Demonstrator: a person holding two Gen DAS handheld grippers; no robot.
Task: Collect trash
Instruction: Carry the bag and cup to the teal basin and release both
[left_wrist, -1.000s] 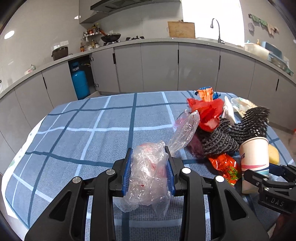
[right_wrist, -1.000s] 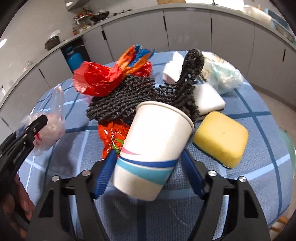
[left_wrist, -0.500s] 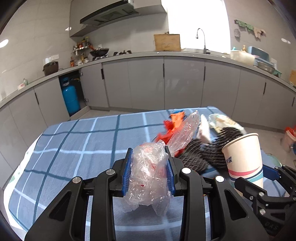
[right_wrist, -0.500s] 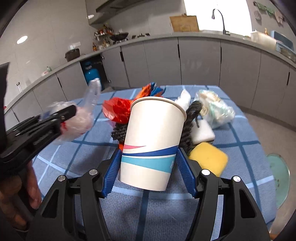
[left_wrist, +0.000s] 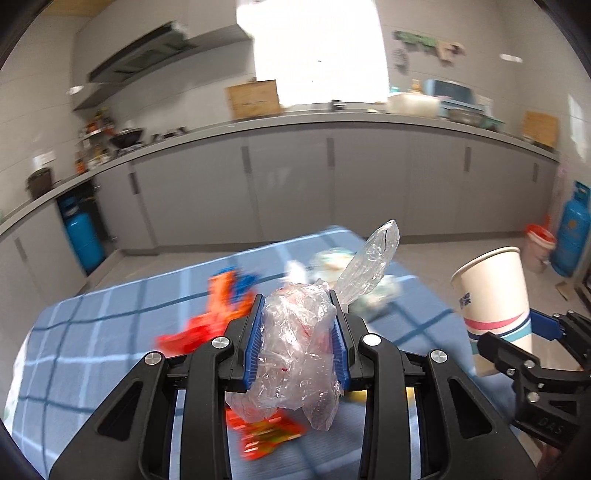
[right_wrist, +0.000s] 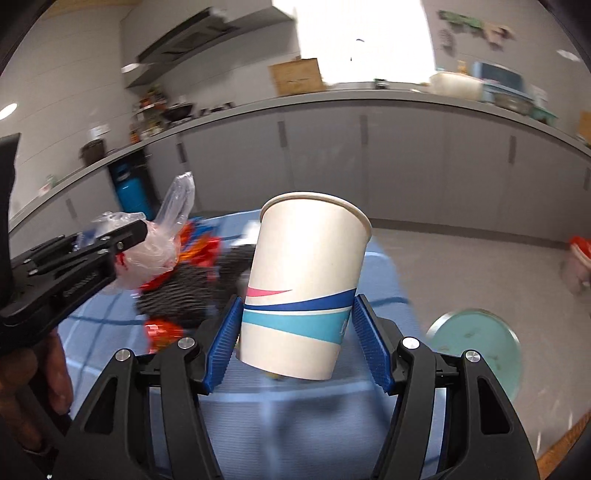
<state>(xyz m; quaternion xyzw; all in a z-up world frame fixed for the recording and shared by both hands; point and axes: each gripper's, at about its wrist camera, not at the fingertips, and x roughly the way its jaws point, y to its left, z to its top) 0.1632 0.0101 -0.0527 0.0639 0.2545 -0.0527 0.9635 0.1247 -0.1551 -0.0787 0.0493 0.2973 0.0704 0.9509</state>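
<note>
A crumpled clear plastic bag (left_wrist: 295, 343) with red smears is pinched between the blue pads of my left gripper (left_wrist: 296, 300), and one loose end of it sticks up to the right. My right gripper (right_wrist: 298, 304) is shut on a white paper cup (right_wrist: 310, 251) with blue, teal and pink stripes. The cup is held upright by its lower half, above the table. In the left wrist view the cup (left_wrist: 493, 291) shows at the right edge. In the right wrist view the left gripper (right_wrist: 136, 232) and its bag (right_wrist: 159, 251) hang at the left, with a hand (right_wrist: 44, 373) below.
Below lies a table with a blue checked cloth (left_wrist: 92, 332). It carries blurred red and orange wrappers (left_wrist: 221, 306) and black mesh (right_wrist: 192, 288). A round teal lid (right_wrist: 476, 347) sits on the floor at right. A red-topped bucket (left_wrist: 539, 247) and a blue gas cylinder (left_wrist: 572, 229) stand by grey cabinets.
Both grippers rose off the table with their loads and swung towards the right. The cup left the cloth and now stands upright. The trash pile dropped lower and blurred.
</note>
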